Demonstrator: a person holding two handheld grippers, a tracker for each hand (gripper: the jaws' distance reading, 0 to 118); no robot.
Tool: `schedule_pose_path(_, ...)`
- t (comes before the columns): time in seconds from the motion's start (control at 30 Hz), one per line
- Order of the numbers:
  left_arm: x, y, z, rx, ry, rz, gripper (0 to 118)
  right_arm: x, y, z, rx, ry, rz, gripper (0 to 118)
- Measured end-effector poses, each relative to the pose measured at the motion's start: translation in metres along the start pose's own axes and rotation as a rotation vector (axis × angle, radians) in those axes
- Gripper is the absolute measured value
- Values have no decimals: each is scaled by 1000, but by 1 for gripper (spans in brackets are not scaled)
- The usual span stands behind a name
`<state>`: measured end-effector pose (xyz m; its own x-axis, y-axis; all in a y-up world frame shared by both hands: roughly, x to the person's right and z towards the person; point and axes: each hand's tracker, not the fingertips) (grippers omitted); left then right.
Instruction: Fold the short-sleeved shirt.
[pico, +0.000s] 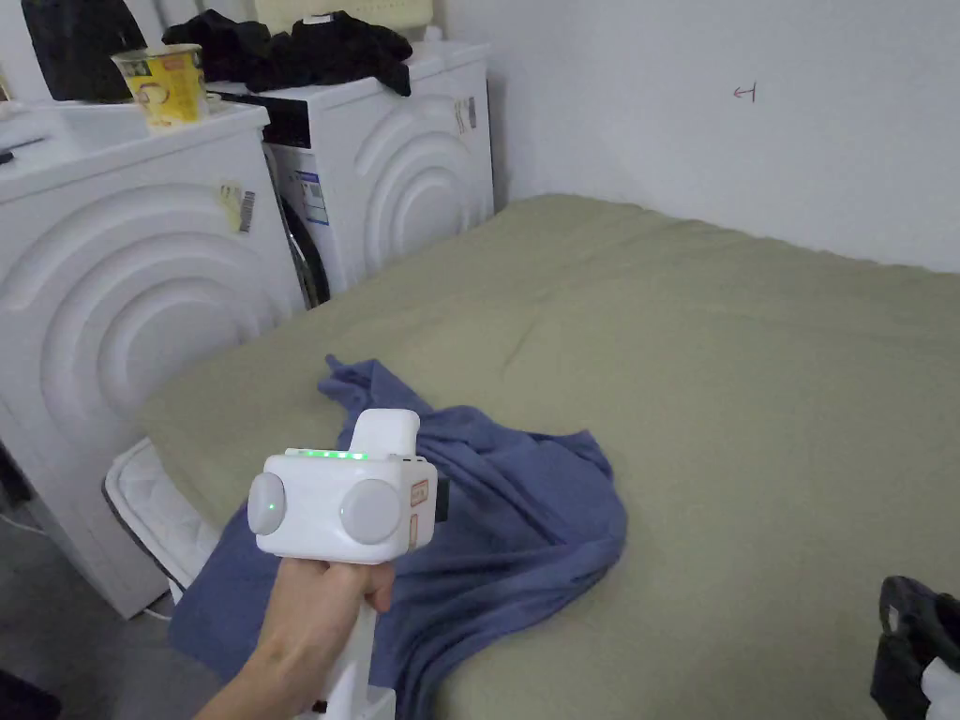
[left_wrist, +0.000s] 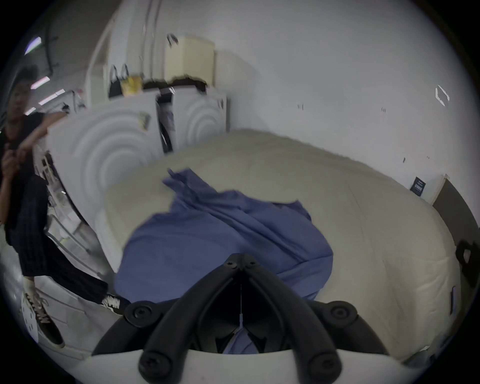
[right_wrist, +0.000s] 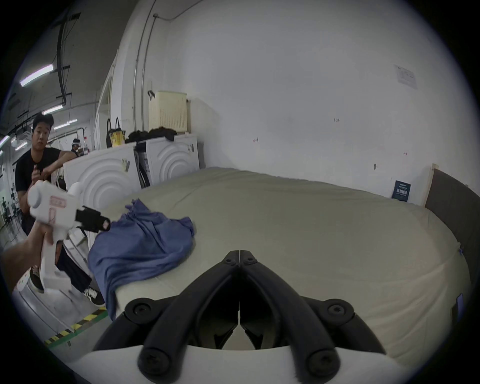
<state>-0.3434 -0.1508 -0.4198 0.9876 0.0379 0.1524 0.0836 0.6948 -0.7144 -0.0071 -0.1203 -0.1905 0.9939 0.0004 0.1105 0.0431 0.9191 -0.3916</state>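
Shirt (pico: 525, 506) crumpled under left tongs (left_wrist: 240, 262).

The right gripper (right_wrist: 239, 256) hangs over the bed (right_wrist: 298, 228), jaws together with nothing between them. A crumpled blue shirt (right_wrist: 140, 246) drapes over the bed's corner, the left gripper (right_wrist: 102, 224) beside it.

The shirt (pico: 525, 525) is soft, matt blue cloth, rumpled. The bed (pico: 731, 394) wears smooth matt olive fabric. At nine o'clock, the left tool (pico: 441, 497) has a glossy white plastic body.
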Motion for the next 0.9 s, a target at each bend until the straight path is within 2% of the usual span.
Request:
schedule_pose_path(0.07, -1, 4, -23, -57, -10, 20, 0, 1, -9, -6, -25, 4, -1, 0)
schedule_pose_path(0.1, -1, 5, -33, -91, -13, 21, 15, 1, -13, -9, -37, 4, -5, 0)
schedule_pose_path(0.13, -1, 7, -43, -142, -26, 32, 54, 2, -17, -12, -56, 10, -6, 0)
schedule_pose_path(0.17, -2, 8, -55, -207, -38, 31, 102, 2, -20, -16, -72, 13, -7, 0)
schedule_pose_path(0.2, -2, 9, -71, -314, -42, 19, 118, 1, -24, -19, -88, 18, -9, 0)
schedule_pose_path(0.23, -1, 7, -81, -407, -31, 11, 114, 1, -28, -22, -104, 32, -13, 0)
schedule_pose_path(0.4, -5, -18, -153, -375, 35, -17, 113, -1, -45, -29, -145, 45, -25, 0)
schedule_pose_path(0.43, 5, 6, -113, -376, 48, -7, 113, 0, -48, -30, -152, 48, -28, 0)
schedule_pose_path(0.5, 5, 2, -125, -416, 40, 10, 113, 1, -53, -31, -169, 48, -33, 0)
schedule_pose_path(0.63, 0, 0, -121, -363, 38, 0, 110, 8, -58, -27, -188, 41, -55, 0)
schedule_pose_path(0.67, 0, 0, -116, -339, 22, 0, 104, 9, -59, -25, -189, 35, -64, 0)
schedule_pose_path(0.7, 1, 0, -111, -317, 11, -12, 85, 11, -59, -21, -190, 32, -71, 0)
schedule_pose_path(0.73, 2, 2, -101, -268, 26, -21, 59, 13, -60, -17, -189, 31, -79, 0)
schedule_pose_path(0.77, 4, 0, -96, -291, 33, -18, 12, 15, -60, -12, -188, 27, -83, 0)
schedule_pose_path(0.8, 6, -4, -94, -257, 81, -35, 0, 18, -61, -7, -188, 22, -84, 0)
schedule_pose_path(0.87, 9, -11, -95, -317, 39, -4, 0, 25, -61, 5, -184, 0, -91, 0)
schedule_pose_path(0.9, 10, -8, -89, -217, 87, -45, 0, 30, -61, 11, -181, -13, -97, 0)
